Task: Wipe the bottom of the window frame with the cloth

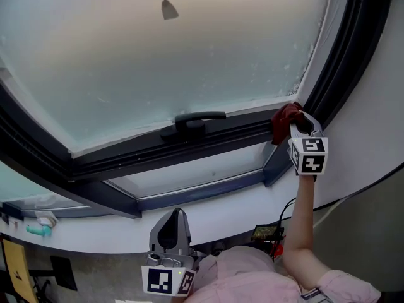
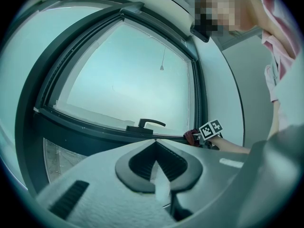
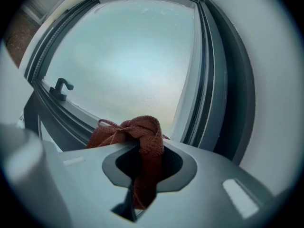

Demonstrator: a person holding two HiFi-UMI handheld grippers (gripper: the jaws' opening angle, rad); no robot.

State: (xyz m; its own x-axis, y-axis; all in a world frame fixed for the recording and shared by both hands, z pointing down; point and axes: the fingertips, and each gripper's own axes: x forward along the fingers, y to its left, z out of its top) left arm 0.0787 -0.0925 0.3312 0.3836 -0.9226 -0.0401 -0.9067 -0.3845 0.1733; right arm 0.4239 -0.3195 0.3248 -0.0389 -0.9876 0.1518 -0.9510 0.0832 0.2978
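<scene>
A: Two claws. The right claw (image 3: 141, 161) is clamped on the rust-red knitted cloth (image 3: 135, 132), at the bottom right corner of the dark grey window frame (image 1: 189, 145).

B: The left claw (image 2: 156, 164) is together, empty and held low. The cloth looks soft, light and floppy, so grip it by the bunched middle.

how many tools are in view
2. The right tool is at the window frame's lower right corner, shut on the cloth; the left tool is low, shut and empty.

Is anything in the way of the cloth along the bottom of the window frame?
Yes: the window handle sits on the bottom frame about midway, left of the cloth at the right corner. Nothing else visible blocks it.
</scene>
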